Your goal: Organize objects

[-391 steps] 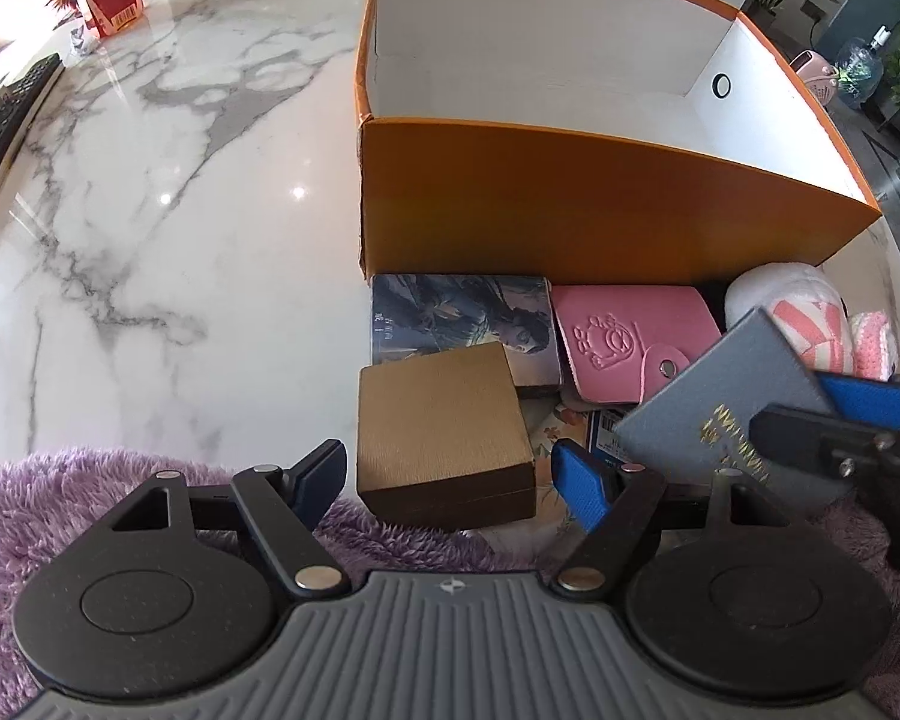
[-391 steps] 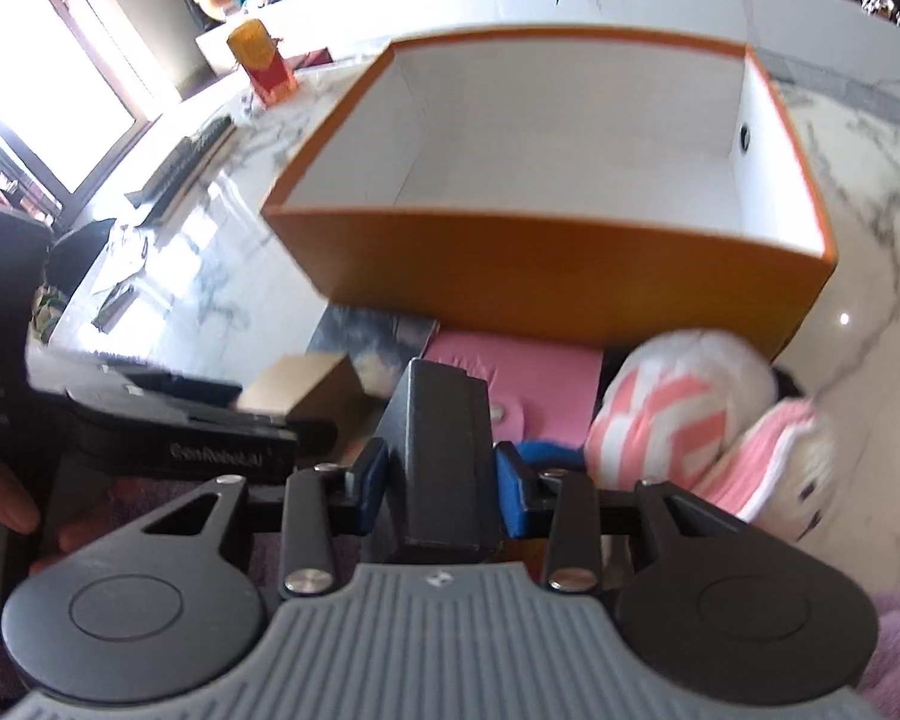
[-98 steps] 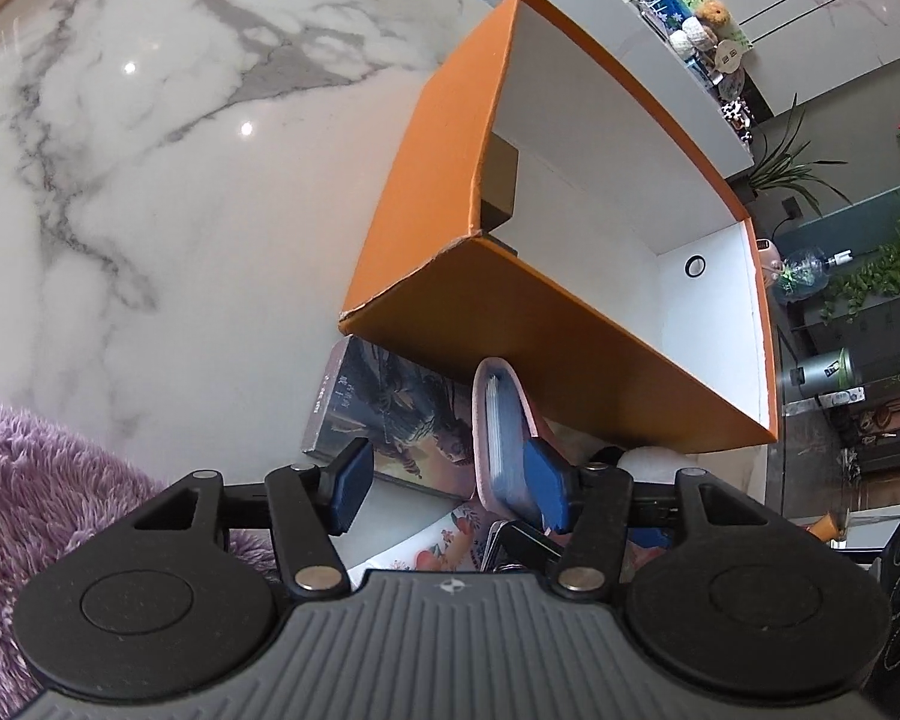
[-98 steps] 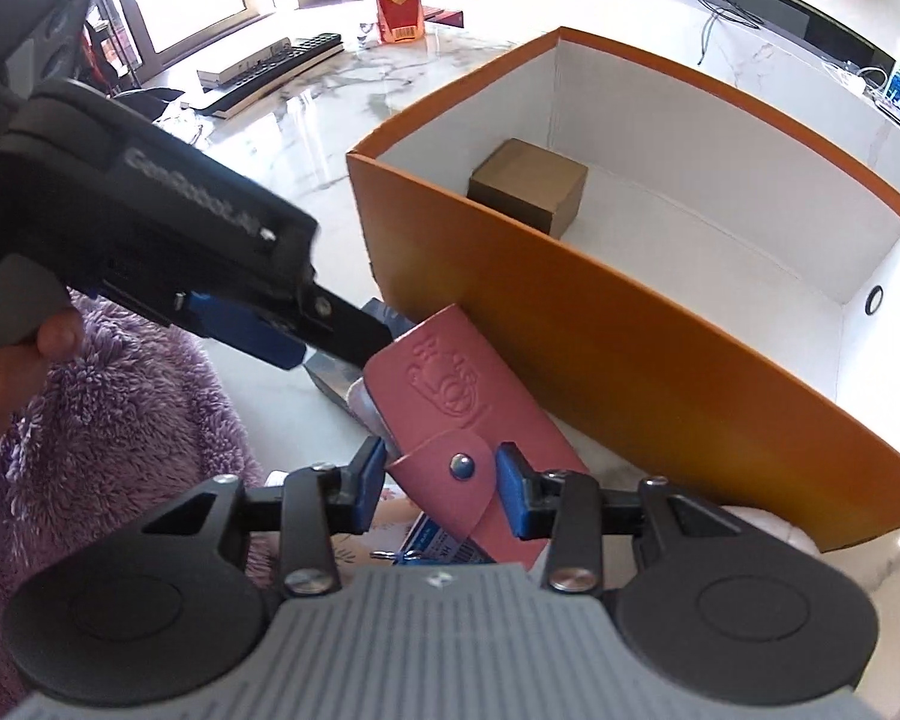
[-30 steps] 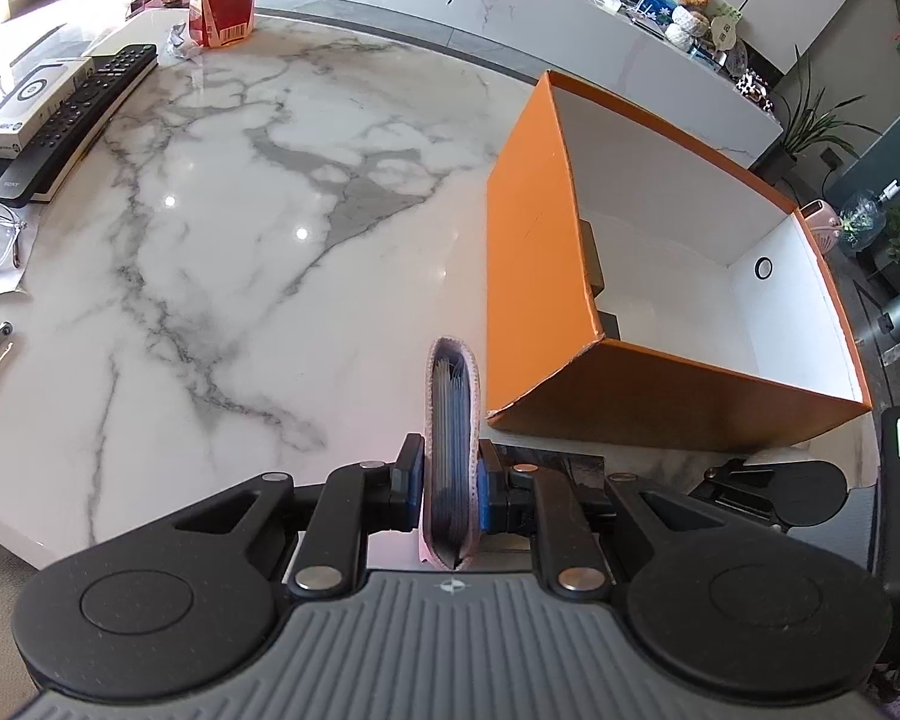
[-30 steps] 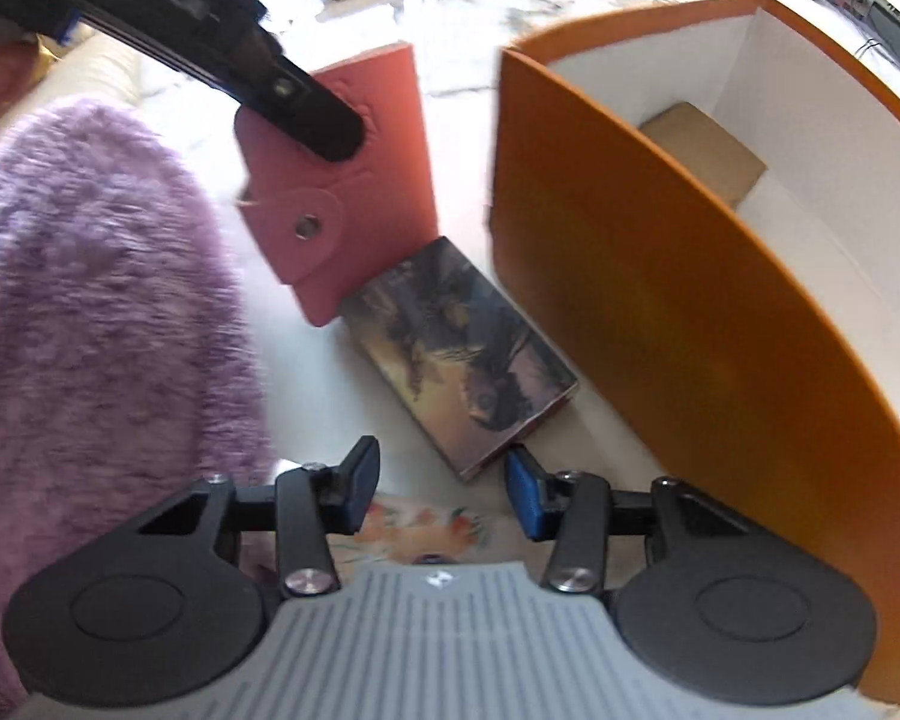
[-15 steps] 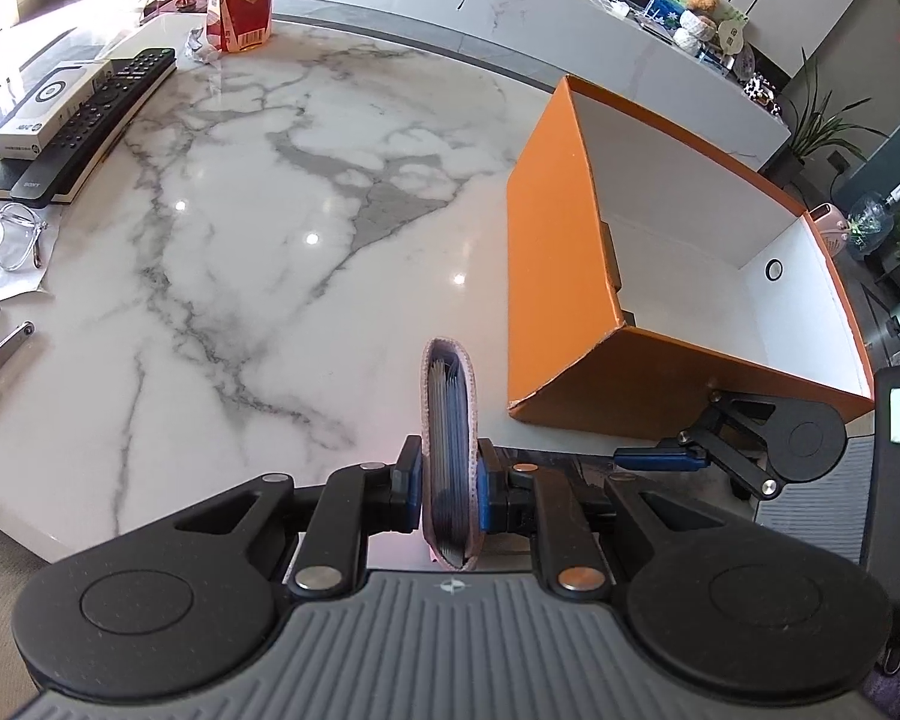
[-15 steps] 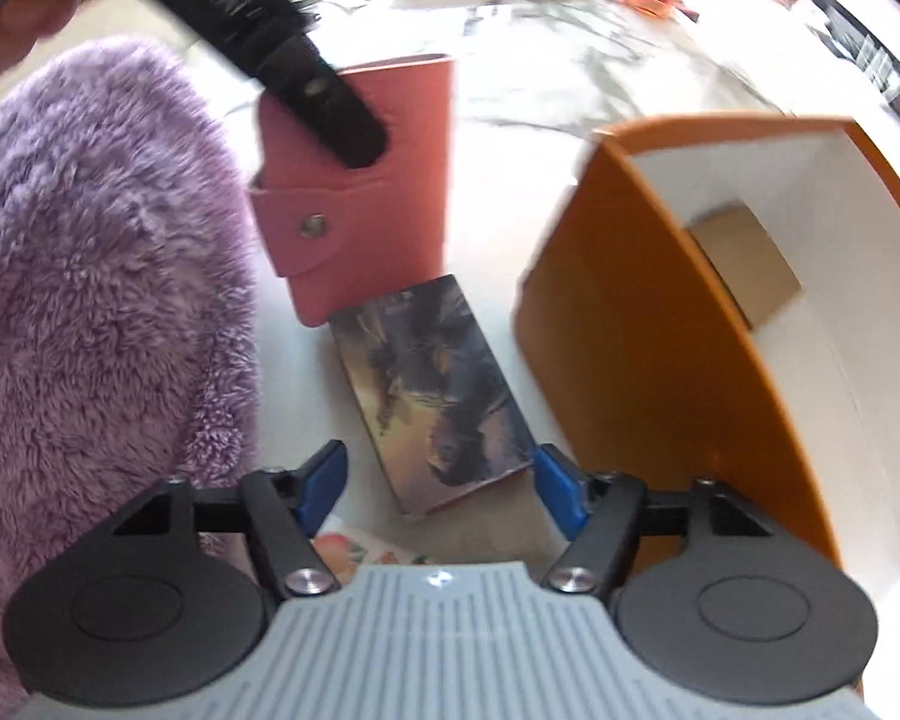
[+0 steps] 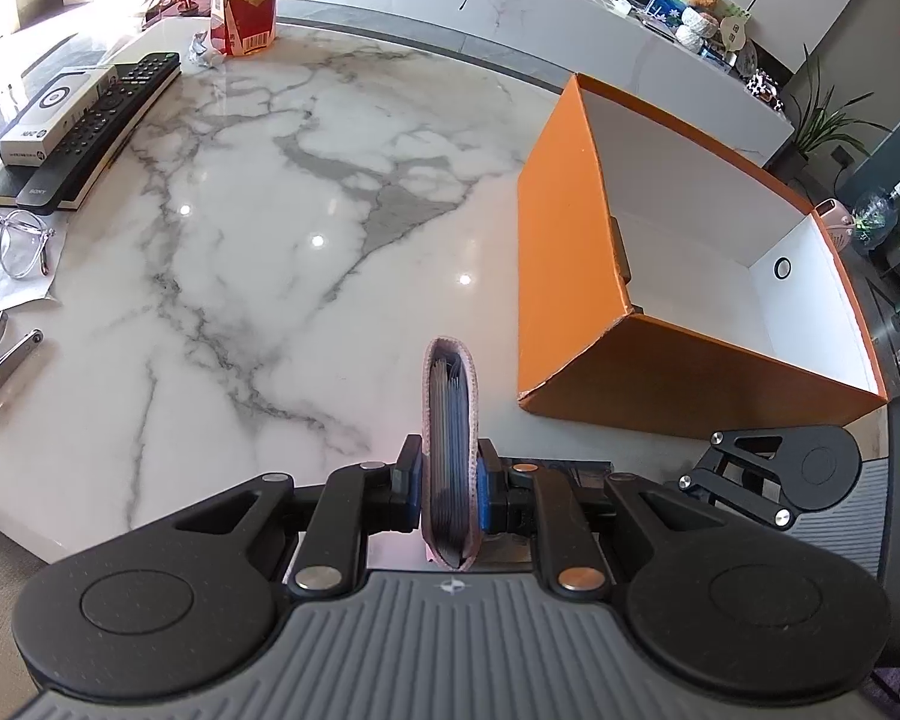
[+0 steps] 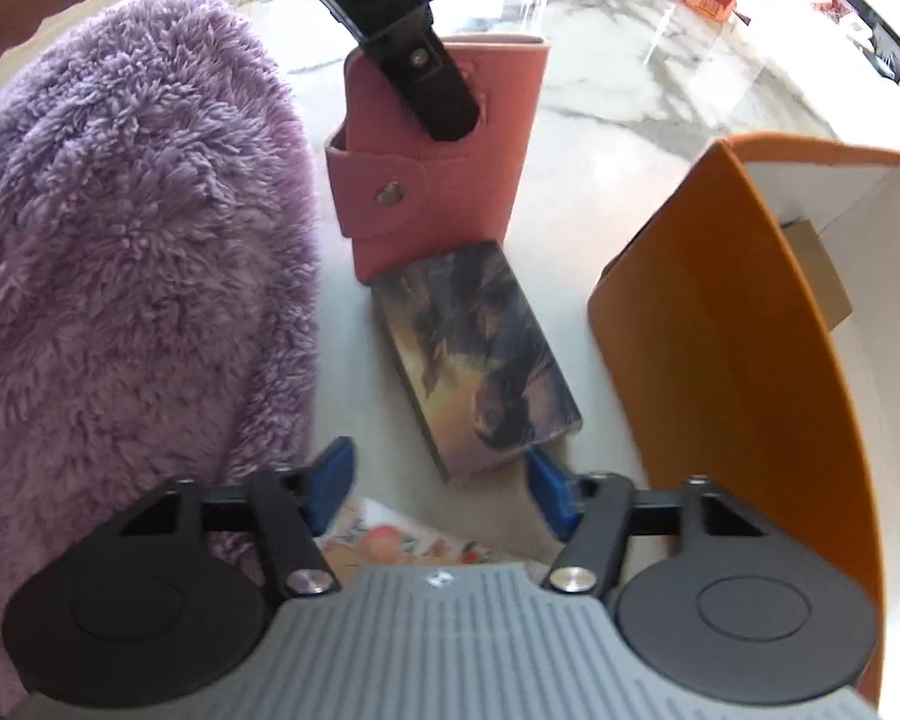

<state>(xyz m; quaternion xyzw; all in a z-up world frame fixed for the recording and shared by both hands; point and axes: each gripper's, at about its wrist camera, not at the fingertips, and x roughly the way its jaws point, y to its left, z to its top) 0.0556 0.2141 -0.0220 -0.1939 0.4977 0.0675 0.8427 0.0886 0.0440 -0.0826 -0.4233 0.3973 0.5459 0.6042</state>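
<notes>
Left hand-held gripper: clamped on the pink card wallet, held on edge above the desk.
Right hand-held gripper: jaws have just been closing, part open; nothing is pressed.
Picture-covered box: flat on the desk, near end between the right fingertips, long axis pointing away; right hand is nearer.
Orange box: right of both; a brown carton is seen inside.

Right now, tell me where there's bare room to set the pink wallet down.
Free: the marble table between the remote and the orange box; also the box floor beyond the brown box. Crowded: beside the picture book, by the right gripper.
</notes>
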